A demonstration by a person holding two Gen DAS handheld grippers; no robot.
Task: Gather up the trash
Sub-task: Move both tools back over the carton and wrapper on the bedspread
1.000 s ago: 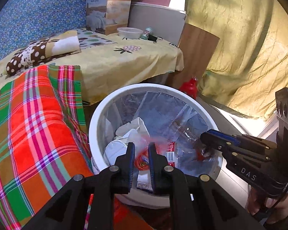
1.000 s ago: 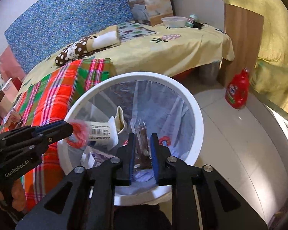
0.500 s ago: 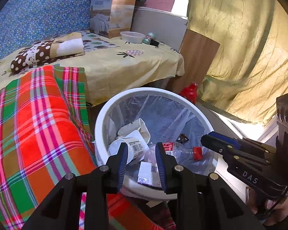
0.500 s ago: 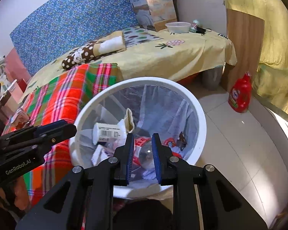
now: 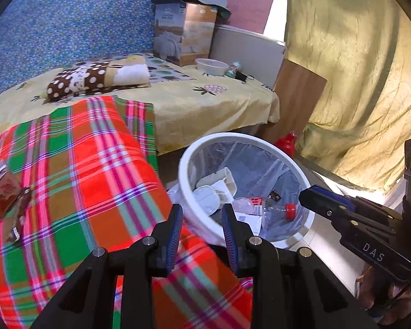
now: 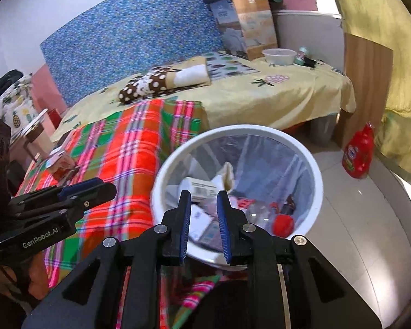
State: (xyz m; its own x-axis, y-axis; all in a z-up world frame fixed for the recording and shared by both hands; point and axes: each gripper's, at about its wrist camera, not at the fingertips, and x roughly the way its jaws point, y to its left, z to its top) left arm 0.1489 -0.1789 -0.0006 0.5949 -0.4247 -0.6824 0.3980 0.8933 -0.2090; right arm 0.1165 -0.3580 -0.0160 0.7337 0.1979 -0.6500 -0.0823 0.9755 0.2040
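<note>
A white bin (image 5: 243,137) (image 6: 315,164) with a clear liner stands on the floor beside the bed. Inside lie a paper cup (image 6: 202,187), a clear bottle with a red cap (image 5: 276,208) and wrappers. My left gripper (image 5: 201,219) hovers over the plaid blanket at the bin's near rim, open with nothing between its fingers. My right gripper (image 6: 203,208) hangs above the bin's near rim, open by a narrow gap and empty. Each gripper shows in the other's view: the left gripper (image 6: 106,189) and the right gripper (image 5: 323,203). A small carton (image 5: 2,192) (image 6: 60,161) lies on the blanket.
A plaid blanket (image 5: 90,170) covers the near end of the bed, with a dotted pillow (image 5: 96,79), a bowl (image 5: 211,67) and a box behind. A red detergent bottle (image 6: 359,153) stands on the floor by a wooden board. A yellow curtain hangs on the right.
Both grippers have drawn back and up from the bin. The left jaws widened and its trash dropped into the bin. The dark wrapper between the right fingers is gone.
</note>
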